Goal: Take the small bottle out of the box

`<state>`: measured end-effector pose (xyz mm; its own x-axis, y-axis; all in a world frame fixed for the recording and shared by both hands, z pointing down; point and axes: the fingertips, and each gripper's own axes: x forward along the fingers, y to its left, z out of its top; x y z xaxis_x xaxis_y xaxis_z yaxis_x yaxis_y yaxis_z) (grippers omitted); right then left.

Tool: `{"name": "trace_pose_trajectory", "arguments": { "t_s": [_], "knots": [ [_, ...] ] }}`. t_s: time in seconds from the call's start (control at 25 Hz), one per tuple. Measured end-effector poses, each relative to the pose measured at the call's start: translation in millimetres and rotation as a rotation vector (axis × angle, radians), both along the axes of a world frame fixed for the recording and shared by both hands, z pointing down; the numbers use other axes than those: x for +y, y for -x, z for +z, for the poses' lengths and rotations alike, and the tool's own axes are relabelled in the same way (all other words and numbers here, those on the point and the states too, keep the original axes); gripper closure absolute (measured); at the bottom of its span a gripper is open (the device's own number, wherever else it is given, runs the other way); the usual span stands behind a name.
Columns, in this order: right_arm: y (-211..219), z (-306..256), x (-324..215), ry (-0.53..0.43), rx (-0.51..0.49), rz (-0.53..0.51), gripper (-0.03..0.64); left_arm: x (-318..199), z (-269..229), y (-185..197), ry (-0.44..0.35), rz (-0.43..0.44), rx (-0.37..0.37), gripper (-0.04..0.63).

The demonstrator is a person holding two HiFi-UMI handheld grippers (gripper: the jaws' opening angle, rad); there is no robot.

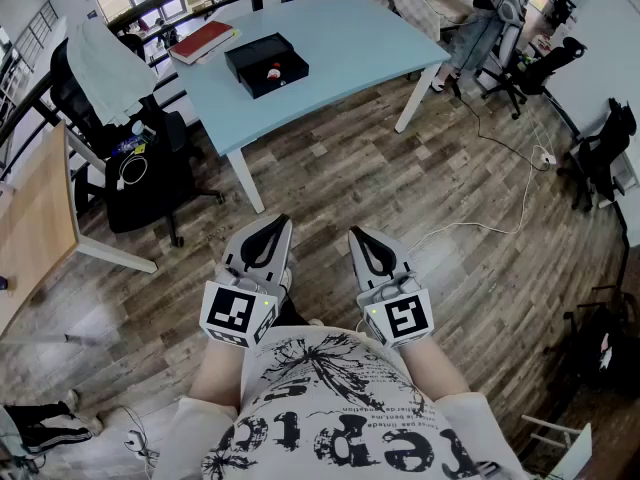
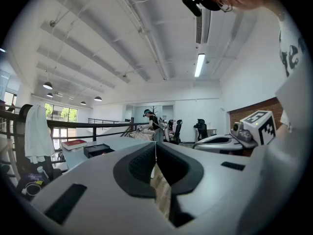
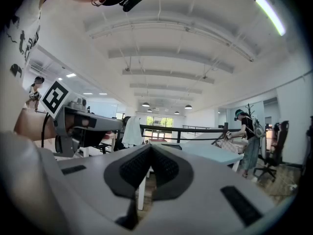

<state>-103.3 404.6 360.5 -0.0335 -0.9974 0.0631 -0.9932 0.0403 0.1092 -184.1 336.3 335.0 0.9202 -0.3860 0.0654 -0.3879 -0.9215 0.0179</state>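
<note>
A black open box [image 1: 266,64] lies on the light blue table [image 1: 340,38] far ahead of me. In it I make out a small bottle [image 1: 273,69] with a red cap. My left gripper [image 1: 280,223] and right gripper [image 1: 356,234] are held side by side close to my chest, over the wooden floor and well short of the table. Both have their jaws shut with nothing between them. The left gripper view shows its shut tips [image 2: 155,145] pointing level across the room, with the box [image 2: 98,150] small at the left. The right gripper [image 3: 150,147] also points level towards the table.
A red book [image 1: 203,40] lies on the table left of the box. A black chair draped with a white cloth [image 1: 100,63] stands at the table's left, and a wooden desk [image 1: 35,208] is further left. A cable [image 1: 500,208] runs over the floor at the right. Office chairs [image 1: 525,73] stand beyond.
</note>
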Motion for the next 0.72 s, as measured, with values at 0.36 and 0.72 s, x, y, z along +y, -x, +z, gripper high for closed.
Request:
{"name": "trace_pose_trajectory", "arguments": {
  "t_s": [0.36, 0.72],
  "knots": [
    [-3, 5, -3, 0.012, 0.007, -0.002, 0.607, -1, 9, -5, 0.011, 0.008, -0.013, 0.574],
    [-19, 11, -8, 0.009, -0.059, 0.033, 0.606, -12, 17, -14, 0.034, 0.007, -0.032, 0.574]
  ]
}}
